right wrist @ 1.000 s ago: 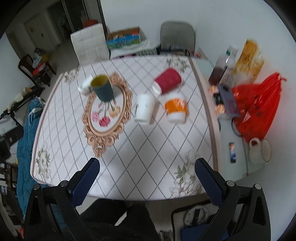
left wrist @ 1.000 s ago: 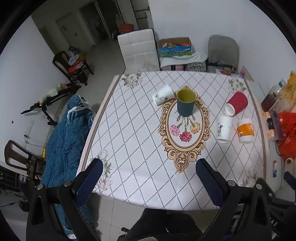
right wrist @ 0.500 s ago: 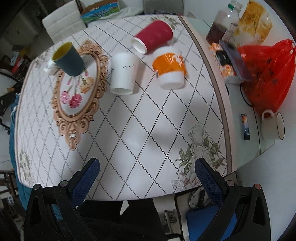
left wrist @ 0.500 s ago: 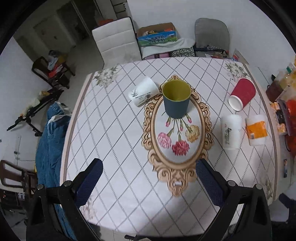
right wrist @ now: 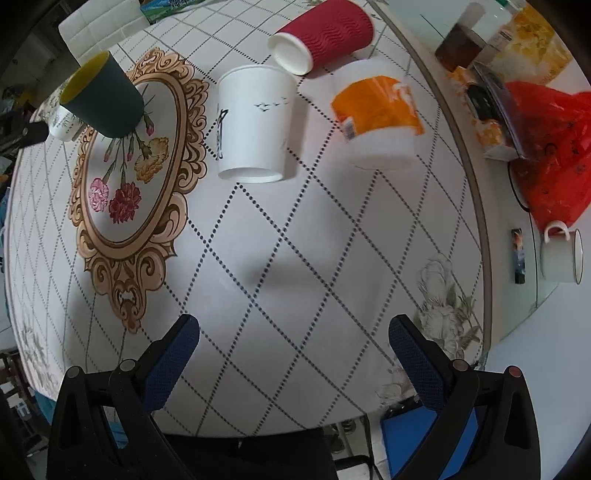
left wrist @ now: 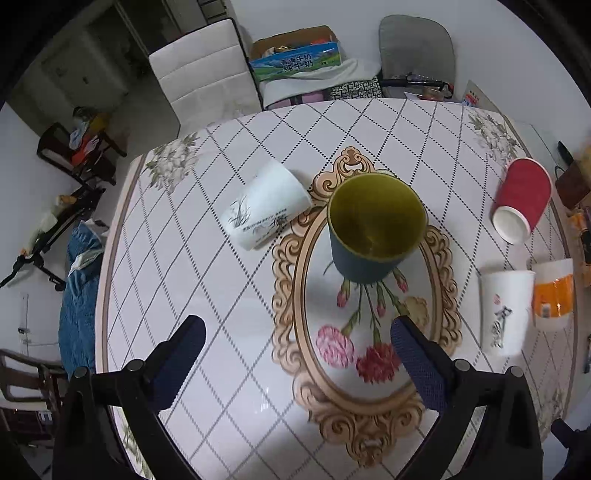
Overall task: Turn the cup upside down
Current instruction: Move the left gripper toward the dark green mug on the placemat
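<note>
On my tablecloth (left wrist: 207, 280): one dark cup (left wrist: 373, 236) with yellow-green lining, upright, mouth up, at the far end of the oval floral medallion (left wrist: 369, 354), ahead of my left gripper (left wrist: 297, 349). Beside it I log a white cup (left wrist: 267, 205) on its side; well to the right a red ribbed cup (right wrist: 325, 35) on its side, a white cup with birds (right wrist: 255, 123) and an orange-banded cup (right wrist: 378, 118). Both my left and right gripper (right wrist: 293, 347) have fingers spread wide, holding nothing.
</note>
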Demonstrator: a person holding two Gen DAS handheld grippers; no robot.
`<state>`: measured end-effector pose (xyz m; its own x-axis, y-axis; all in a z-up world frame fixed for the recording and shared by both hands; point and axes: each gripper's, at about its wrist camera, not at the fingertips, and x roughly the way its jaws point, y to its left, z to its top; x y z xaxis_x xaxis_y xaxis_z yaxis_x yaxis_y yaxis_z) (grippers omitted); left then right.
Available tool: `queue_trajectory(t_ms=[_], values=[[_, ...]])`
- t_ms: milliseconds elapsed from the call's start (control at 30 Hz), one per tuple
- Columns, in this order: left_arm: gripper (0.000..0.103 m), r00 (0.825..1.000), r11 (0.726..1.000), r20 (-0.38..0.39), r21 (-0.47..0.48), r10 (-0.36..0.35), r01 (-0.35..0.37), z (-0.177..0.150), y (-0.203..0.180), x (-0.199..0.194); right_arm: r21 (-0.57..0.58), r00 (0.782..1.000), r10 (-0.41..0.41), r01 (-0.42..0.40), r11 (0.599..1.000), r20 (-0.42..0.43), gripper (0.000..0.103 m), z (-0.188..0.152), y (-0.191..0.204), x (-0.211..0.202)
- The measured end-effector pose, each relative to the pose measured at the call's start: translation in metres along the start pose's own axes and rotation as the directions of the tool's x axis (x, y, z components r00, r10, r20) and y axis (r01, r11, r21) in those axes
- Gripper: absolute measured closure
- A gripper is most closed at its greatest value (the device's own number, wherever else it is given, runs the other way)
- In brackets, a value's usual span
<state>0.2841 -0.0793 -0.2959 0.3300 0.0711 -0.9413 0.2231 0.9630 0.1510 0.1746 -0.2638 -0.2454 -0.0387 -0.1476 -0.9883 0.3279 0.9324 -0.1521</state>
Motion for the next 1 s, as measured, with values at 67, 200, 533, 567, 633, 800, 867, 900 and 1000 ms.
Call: queue_trajectory(t_ms=[67, 200, 533, 567, 633, 800, 867, 900, 1000], values=[[0.000, 1.000, 1.000, 0.000, 0.009, -0.007, 0.007, 0.004, -0.001, 0.009, 0.001, 1.000, -0.003, 0.003, 1.000, -0.009, 0.000, 0.006, 0.006, 0.006], [0.000, 0.999, 0.999, 0.006, 0.043, -0.032, 0.032, 0.010, -0.006, 0.028, 0.002, 1.000, -0.017, 0.017, 1.000, -0.010, 0.000, 0.019, 0.015, 0.016], [0.001, 0.990, 0.981, 0.097, 0.173, -0.105, 0.087, 0.025, -0.033, 0.055, 0.007, 0.998, -0.062, 0.062, 0.998, -0.011, 0.000, 0.046, 0.036, 0.033], [0.001, 0.989, 0.980, 0.101, 0.180, -0.106, 0.087, 0.027, -0.035, 0.057, 0.008, 0.998, -0.066, 0.066, 0.998, -0.012, 0.000, 0.048, 0.037, 0.034], [0.001, 0.987, 0.977, 0.113, 0.196, -0.112, 0.089, 0.030, -0.039, 0.063, 0.012, 0.997, -0.075, 0.075, 0.997, -0.015, 0.000, 0.050, 0.038, 0.035], [0.008, 0.982, 0.968, 0.123, 0.221, -0.145, 0.115, 0.035, -0.051, 0.076, 0.023, 0.996, -0.088, 0.089, 0.996, -0.025, 0.000, 0.056, 0.039, 0.040], [0.018, 0.979, 0.966, 0.129, 0.226, -0.158, 0.126, 0.036, -0.055, 0.078, 0.028, 0.995, -0.093, 0.093, 0.995, -0.027, 0.000, 0.057, 0.039, 0.042], [0.023, 0.978, 0.965, 0.130, 0.227, -0.165, 0.133, 0.037, -0.057, 0.078, 0.032, 0.995, -0.096, 0.097, 0.995, -0.027, 0.000, 0.058, 0.038, 0.042], [0.034, 0.973, 0.965, 0.149, 0.223, -0.174, 0.138, 0.040, -0.060, 0.078, 0.042, 0.995, -0.097, 0.098, 0.994, -0.024, 0.000, 0.059, 0.031, 0.048]])
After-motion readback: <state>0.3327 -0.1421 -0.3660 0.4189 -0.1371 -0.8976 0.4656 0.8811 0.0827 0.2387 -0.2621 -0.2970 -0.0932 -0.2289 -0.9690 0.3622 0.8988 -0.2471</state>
